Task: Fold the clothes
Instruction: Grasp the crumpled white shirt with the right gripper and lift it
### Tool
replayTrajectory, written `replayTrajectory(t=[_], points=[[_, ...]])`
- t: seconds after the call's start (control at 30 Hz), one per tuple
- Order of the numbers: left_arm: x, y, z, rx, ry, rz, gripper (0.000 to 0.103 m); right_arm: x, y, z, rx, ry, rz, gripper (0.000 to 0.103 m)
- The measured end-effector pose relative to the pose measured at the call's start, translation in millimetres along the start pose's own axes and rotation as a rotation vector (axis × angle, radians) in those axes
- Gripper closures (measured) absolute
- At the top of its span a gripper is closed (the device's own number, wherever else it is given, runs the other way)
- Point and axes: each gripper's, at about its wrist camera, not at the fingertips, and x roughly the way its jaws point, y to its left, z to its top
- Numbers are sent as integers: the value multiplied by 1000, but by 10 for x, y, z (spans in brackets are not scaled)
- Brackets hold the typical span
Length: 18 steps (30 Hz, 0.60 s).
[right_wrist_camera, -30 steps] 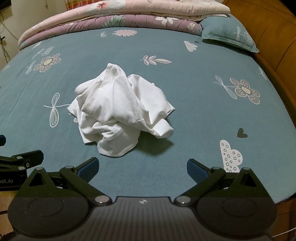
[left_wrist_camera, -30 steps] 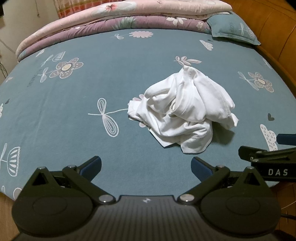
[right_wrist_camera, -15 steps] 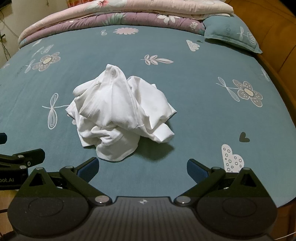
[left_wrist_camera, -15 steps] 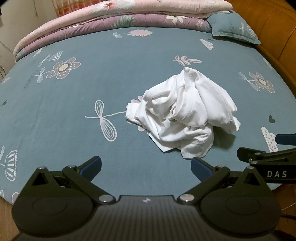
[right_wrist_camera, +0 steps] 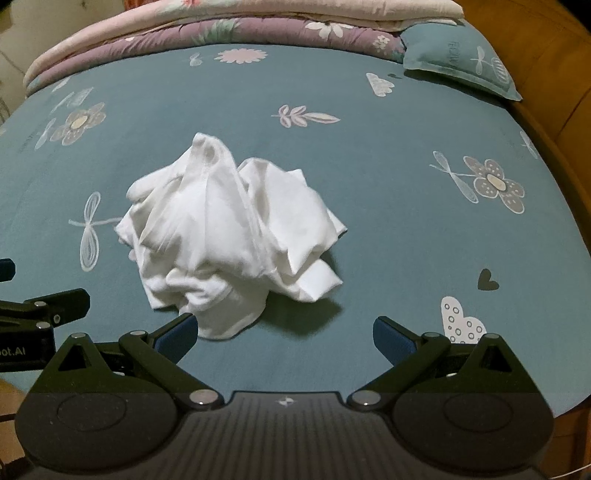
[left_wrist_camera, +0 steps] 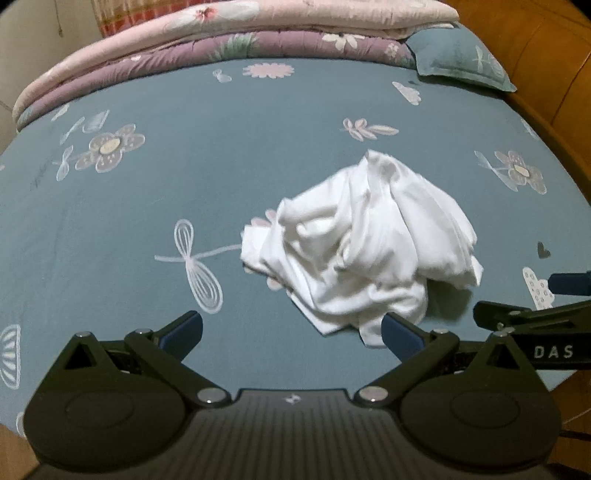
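A bed with a teal flower-printed sheet (left_wrist_camera: 184, 184) fills the room. Folded pink and purple quilts (left_wrist_camera: 229, 33) are stacked at its far end beside a matching teal pillow (right_wrist_camera: 461, 70). A wooden bed frame (left_wrist_camera: 546, 74) runs along the right; a pale wall (left_wrist_camera: 44, 37) stands far left.

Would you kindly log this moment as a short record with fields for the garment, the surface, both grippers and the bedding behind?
garment: white garment, crumpled in a heap, unfolded
surface: teal bedsheet with flower prints
left gripper: open, empty, near the heap's front edge
right gripper: open, empty
behind: folded quilts, teal pillow
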Motion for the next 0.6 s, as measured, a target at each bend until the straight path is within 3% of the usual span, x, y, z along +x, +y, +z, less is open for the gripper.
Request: replayTrajectory(t=[0.27, 0.6], points=[[212, -10, 148, 0, 19, 12, 1, 127, -171, 117, 39, -44, 39, 0], [396, -172, 126, -60, 76, 46, 1, 327, -250, 202, -92, -40, 92, 0]])
